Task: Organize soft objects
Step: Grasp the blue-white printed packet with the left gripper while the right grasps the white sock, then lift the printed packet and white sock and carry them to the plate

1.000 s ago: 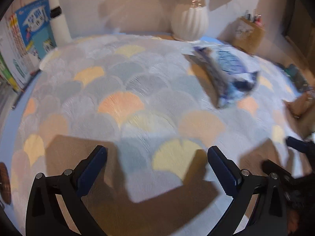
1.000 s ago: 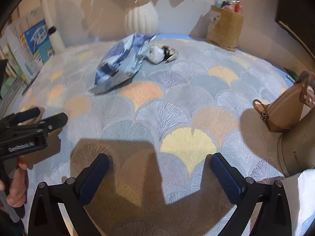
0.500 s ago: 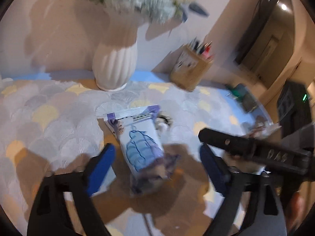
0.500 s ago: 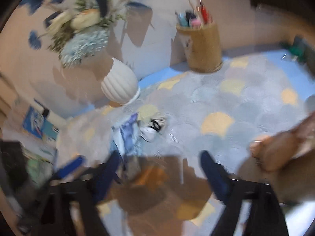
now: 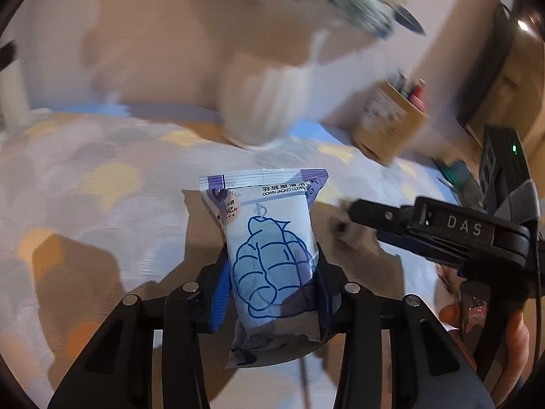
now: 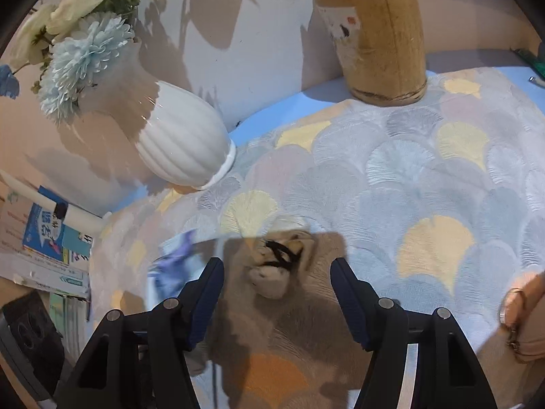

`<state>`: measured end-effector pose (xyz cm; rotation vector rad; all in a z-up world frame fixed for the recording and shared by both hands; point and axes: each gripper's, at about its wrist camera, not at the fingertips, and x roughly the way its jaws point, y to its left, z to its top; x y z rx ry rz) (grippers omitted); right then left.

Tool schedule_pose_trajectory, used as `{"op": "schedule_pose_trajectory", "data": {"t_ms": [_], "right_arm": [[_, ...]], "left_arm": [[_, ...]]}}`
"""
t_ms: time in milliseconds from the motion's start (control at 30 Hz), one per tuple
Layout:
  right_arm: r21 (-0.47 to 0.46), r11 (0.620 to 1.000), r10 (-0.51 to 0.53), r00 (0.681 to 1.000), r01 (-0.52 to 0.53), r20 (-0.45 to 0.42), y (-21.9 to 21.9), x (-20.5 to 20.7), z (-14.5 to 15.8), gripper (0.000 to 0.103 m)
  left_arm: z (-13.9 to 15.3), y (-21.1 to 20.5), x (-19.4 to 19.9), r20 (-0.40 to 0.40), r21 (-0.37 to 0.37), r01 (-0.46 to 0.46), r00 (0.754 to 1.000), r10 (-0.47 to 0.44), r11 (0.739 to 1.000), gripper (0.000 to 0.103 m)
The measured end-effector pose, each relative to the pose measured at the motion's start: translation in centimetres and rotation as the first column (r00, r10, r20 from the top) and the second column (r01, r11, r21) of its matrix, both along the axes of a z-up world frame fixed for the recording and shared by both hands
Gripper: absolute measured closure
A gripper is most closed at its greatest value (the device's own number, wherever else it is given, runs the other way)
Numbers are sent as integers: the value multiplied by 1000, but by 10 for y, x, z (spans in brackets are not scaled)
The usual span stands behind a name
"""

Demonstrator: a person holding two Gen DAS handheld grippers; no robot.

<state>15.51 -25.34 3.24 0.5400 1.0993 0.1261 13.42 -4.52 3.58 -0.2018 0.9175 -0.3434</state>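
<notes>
the wipes packet (image 5: 269, 259) sits between the left gripper's (image 5: 270, 293) fingers, above the patterned cloth (image 5: 102, 204). right of it lies a small soft toy (image 6: 279, 262), between the right gripper's (image 6: 276, 293) fingers without touching them. behind both stand the vase (image 6: 180, 143) and, further right, the pen holder (image 6: 378, 37), against the wall.

Left claw (image 5: 272, 293): black frame, blue pads, silver screws. Right claw (image 6: 276, 294): same build, white "DAS" marking, decorated fingernail on its hand (image 5: 487, 327).
</notes>
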Motion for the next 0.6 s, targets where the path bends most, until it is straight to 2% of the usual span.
{"op": "schedule_pose_trajectory", "data": {"t_ms": [67, 167, 233, 267, 300, 433, 600], "right_arm": [[-7, 1000, 1, 1000, -1, -3, 4, 3, -4, 39], [-50, 999, 8, 1000, -8, 3, 14, 9, -13, 38], [-71, 997, 0, 1000, 1, 24, 15, 10, -11, 39], [-90, 996, -7, 1000, 9, 29, 17, 10, -12, 45], [-132, 991, -10, 999, 14, 33, 19, 10, -11, 61], [-216, 976, 37, 999, -30, 26, 26, 6, -6, 68], [-186, 980, 85, 995, -76, 42, 29, -16, 15, 69]], "left_arm": [[-2, 7, 3, -1, 8, -19, 1000, 19, 1000, 64], [-7, 12, 6, -5, -28, -28, 1000, 28, 999, 64], [-6, 9, 5, -1, -16, -26, 1000, 26, 1000, 64], [-5, 8, 4, 6, -2, -26, 1000, 26, 1000, 64], [-4, 6, 3, 10, 11, -25, 1000, 25, 1000, 64], [0, -1, -1, -4, 54, -27, 1000, 27, 998, 65], [18, -2, -28, 29, 91, -6, 1000, 3, 996, 65]]}}
